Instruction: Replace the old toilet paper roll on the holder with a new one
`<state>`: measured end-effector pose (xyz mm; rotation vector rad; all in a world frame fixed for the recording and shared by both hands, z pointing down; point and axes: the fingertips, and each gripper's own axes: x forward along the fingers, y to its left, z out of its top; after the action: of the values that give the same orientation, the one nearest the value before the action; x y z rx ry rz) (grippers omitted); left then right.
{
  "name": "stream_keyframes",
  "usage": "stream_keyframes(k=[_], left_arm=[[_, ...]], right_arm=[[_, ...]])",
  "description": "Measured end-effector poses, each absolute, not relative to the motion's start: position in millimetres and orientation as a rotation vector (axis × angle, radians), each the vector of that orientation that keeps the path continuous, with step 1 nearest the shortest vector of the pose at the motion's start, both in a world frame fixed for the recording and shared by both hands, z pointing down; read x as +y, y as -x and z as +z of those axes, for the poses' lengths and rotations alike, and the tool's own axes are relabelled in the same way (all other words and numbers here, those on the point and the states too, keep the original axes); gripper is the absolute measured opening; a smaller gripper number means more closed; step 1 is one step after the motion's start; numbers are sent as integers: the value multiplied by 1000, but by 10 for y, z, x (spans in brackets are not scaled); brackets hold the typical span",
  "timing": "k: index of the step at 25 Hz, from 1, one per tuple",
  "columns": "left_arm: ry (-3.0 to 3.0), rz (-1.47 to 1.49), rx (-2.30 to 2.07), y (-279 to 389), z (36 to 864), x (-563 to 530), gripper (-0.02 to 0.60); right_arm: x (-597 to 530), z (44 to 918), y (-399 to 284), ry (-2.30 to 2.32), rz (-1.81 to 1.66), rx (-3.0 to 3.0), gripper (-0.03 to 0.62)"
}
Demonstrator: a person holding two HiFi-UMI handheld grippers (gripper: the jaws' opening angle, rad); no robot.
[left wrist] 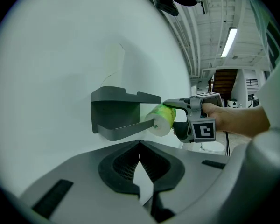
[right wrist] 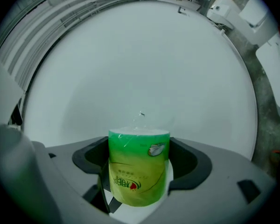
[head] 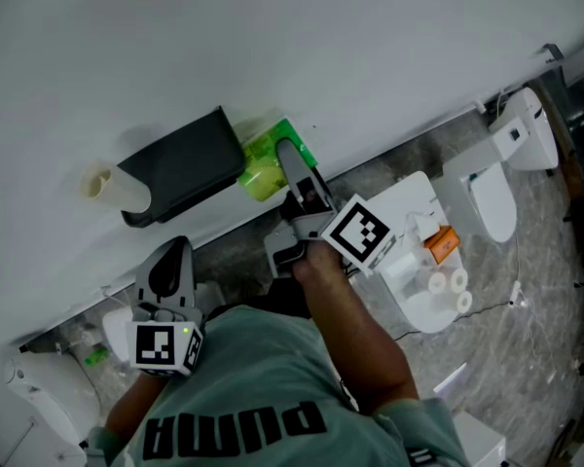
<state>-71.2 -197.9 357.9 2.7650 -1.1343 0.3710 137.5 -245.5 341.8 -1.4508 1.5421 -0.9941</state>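
A dark grey holder (head: 185, 168) (left wrist: 116, 113) is fixed to the white wall. A green-wrapped new roll (head: 266, 166) (left wrist: 161, 119) (right wrist: 139, 164) hangs at the open end of the holder's bar, and my right gripper (head: 277, 168) (left wrist: 171, 112) (right wrist: 139, 171) is shut on it. In the head view, a pale cardboard tube (head: 112, 188) lies against the holder's other end. My left gripper (head: 170, 261) (left wrist: 141, 148) stays low, apart from the holder, pointing at it with its jaws shut on nothing.
White toilets (head: 501, 168) stand along the wall to the right. A nearer one (head: 414, 212) carries spare white rolls (head: 446, 282) and an orange pack (head: 443, 244). Another white fixture (head: 34, 397) stands at lower left on the grey stone floor.
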Motion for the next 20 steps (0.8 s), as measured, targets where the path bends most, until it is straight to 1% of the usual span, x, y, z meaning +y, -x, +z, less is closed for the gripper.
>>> stream_keyframes(k=[9,20], left_arm=[[-2767,365,-1135,754,3571,-1965,5],[-2757,366,-1152,851,3568,-1958,5]], right_arm=[[-2487,3525,-1284,1272,-1084,1405,399],[-2469,3599,-1008,1198,-1134,1381,399]])
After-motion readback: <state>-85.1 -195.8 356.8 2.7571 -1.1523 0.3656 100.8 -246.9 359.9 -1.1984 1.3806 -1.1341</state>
